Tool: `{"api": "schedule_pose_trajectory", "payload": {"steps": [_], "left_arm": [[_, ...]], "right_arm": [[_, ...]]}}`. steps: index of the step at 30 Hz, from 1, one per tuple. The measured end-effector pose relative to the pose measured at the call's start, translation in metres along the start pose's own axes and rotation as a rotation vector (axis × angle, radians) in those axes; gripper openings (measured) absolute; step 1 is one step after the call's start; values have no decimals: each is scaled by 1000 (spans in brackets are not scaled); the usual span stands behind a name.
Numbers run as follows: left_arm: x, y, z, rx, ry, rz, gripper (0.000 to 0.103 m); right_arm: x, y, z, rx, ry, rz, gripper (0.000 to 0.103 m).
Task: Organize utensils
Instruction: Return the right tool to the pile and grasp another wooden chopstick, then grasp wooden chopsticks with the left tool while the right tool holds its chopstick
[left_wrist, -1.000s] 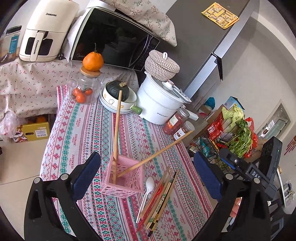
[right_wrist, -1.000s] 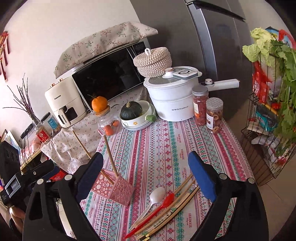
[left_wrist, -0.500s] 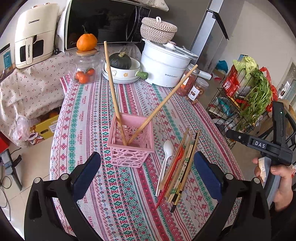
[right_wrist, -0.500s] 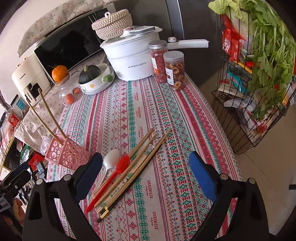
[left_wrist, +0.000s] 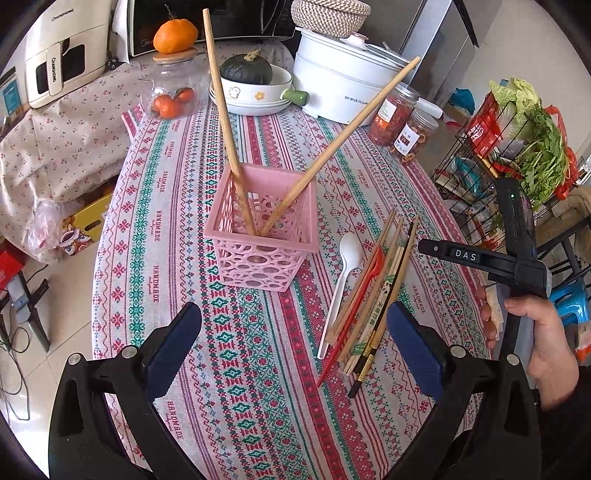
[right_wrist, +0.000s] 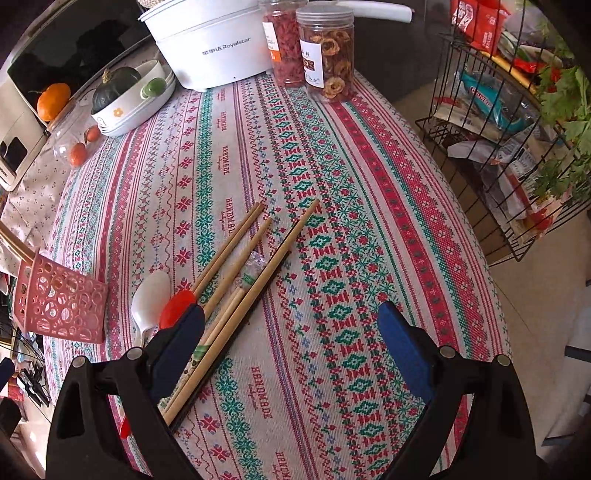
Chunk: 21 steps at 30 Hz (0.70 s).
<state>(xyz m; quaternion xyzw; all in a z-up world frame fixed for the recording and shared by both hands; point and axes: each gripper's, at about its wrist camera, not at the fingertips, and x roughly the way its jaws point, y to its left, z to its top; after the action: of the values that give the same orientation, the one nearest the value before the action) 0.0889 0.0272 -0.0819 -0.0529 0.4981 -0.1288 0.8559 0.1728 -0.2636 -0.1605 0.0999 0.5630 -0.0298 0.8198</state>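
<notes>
A pink basket (left_wrist: 264, 232) is standing upright on the patterned tablecloth (left_wrist: 236, 362), and two long wooden chopsticks (left_wrist: 334, 146) are already leaning out of it, crossing near the bottom and splaying toward opposite rims because the basket is much shorter than they are. Just beside it, on the right, the loose utensils are lying in a rough bundle: a white spoon (left_wrist: 345, 266), a red spoon (right_wrist: 177, 308) tucked against it, and a sheaf of chopsticks (right_wrist: 243, 280) running diagonally, one of them dark and some wearing paper sleeves. Lying parallel like that, they are presenting their long sides to a pinch from above.

The left gripper (left_wrist: 293, 347) is hovering over the near edge of the table with its jaws spread wide and nothing between them (its right pad is sitting over the near end of the bundle). The right gripper (right_wrist: 291, 339) is likewise gaping wide and carrying nothing; its left pad is hanging just above the red spoon and the chopstick handles, while its right pad is over bare cloth. In the left view, a hand (left_wrist: 535, 350) is gripping the right tool's handle off the table's edge.

Judging from this, most of the sorting is not yet done, and the next move is probably calling for the right gripper to straddle one chopstick before closing.
</notes>
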Motion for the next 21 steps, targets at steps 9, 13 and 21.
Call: {"api": "schedule_pose_trajectory", "payload": {"steps": [9, 13, 21], "left_arm": [[-7, -12, -1, 108, -55, 65, 96], [-8, -17, -3, 140, -59, 63, 96], [-15, -26, -6, 176, -69, 36, 96]], "right_arm": [[33, 6, 8, 27, 44, -18, 63], [35, 14, 9, -15, 25, -40, 36], [26, 12, 6, -20, 65, 47, 7]]}}
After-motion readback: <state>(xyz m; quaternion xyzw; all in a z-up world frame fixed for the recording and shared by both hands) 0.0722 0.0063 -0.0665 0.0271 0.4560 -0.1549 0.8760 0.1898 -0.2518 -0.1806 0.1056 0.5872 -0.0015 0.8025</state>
